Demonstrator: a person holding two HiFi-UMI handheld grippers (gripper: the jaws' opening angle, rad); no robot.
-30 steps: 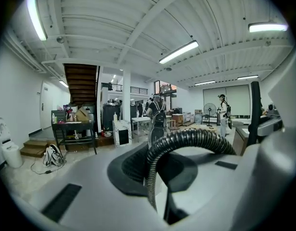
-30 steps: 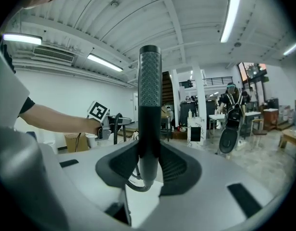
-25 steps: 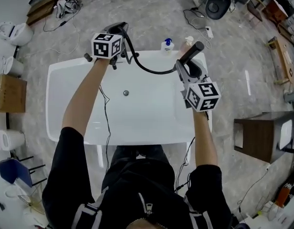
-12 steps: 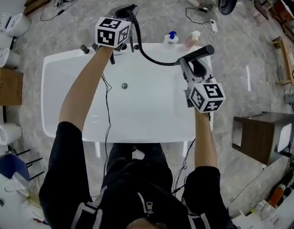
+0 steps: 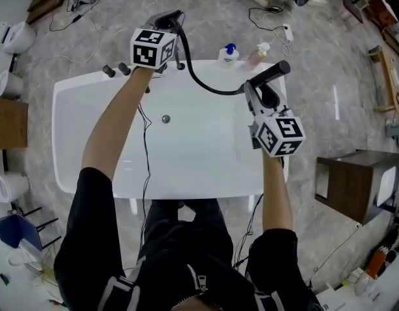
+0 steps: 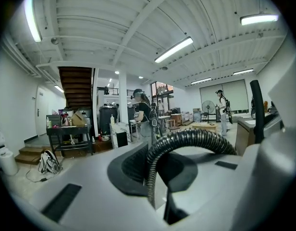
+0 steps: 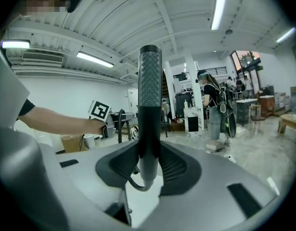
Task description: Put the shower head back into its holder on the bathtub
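At the left, the left gripper [image 5: 168, 22] is reaching over the far rim of the white bathtub [image 5: 59, 135]. Its jaws are pressed together on a black ribbed hose [image 6: 191, 134]. The cube on it is showing only a black and white square marker, with no words. Just beside it on the rim, two small dark round knobs [image 5: 109, 71] are standing. Which fitting there is the holder cannot be told.

The bathtub is looking smooth and glossy, with rounded corners and a small metal drain [image 5: 166, 118] in its floor. The hose is hanging in a loose curve above the basin, from the left gripper over to the right one.

On the far rim, between the two grippers, a bottle with a blue cap [image 5: 229, 52] and a pinkish pump bottle [image 5: 257, 54] are standing close together. Their labels are too small to read.

At the right, the right gripper [image 7: 149, 162] is pinching the shower head [image 7: 149, 95] by its lower handle, with the jaws standing wide around it. The shower head is a straight dark stick shape, with a grey dotted face on its upper part. It is pointing away over the tub's far right corner, near the pump bottle, and the hose is leaving from its bottom end.

Beyond the tub's right edge, a strip of grey marble floor [image 5: 303, 193] is lying open up to a dark wooden cabinet [image 5: 355, 180].
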